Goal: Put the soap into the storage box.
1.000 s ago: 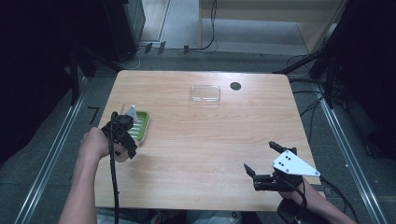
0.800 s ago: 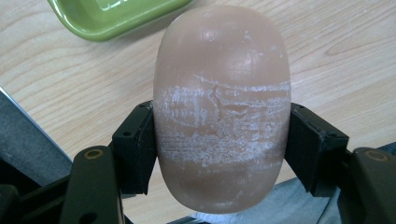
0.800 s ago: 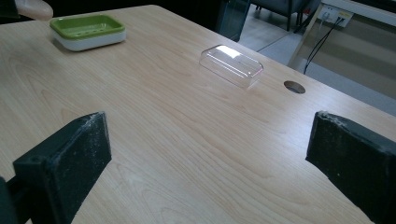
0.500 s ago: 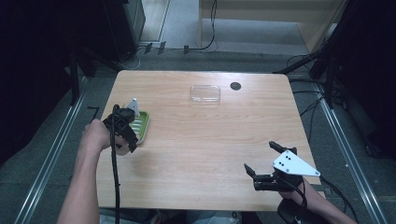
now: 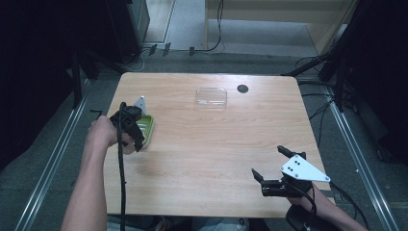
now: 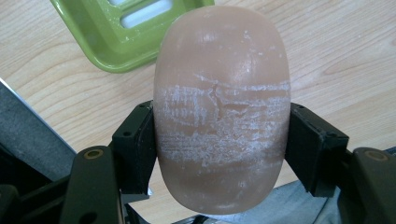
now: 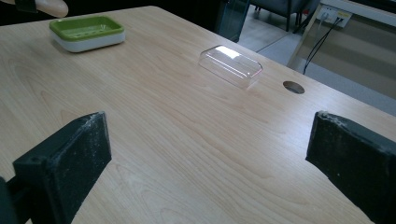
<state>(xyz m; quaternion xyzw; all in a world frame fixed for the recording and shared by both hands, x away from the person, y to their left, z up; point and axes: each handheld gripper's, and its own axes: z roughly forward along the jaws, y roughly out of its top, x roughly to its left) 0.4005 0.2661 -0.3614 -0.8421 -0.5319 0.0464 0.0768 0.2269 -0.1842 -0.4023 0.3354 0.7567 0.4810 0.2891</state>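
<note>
I have the soap bar (image 6: 222, 116) pinched across its middle between the jaws of the left gripper (image 6: 222, 144), and it hangs just above the near edge of the green soap dish (image 6: 126, 32), not yet over the slotted floor. In the high view the left gripper (image 5: 130, 126) sits on the dish's left side, at the table's (image 5: 216, 144) left edge. The step in hand, as I judge it, is setting the bar down into the dish, so I would carry it further over the dish until its long axis lines up with the dish's length, then lower it level so it seats inside the rim rather than riding on the lip. The bar's surface is scuffed white where the pads grip and looks slick, so I would part the jaws slowly and only once it rests on the slats, or it may skid out and tip the light dish. The right gripper (image 5: 279, 171) rests with its jaws wide and nothing between them, well away from the dish toward the table's near right corner. The clear plastic lid (image 7: 230, 65) lies beyond the dish toward the far side, near the round hole (image 7: 293, 87); I would leave it until the bar is settled.
</note>
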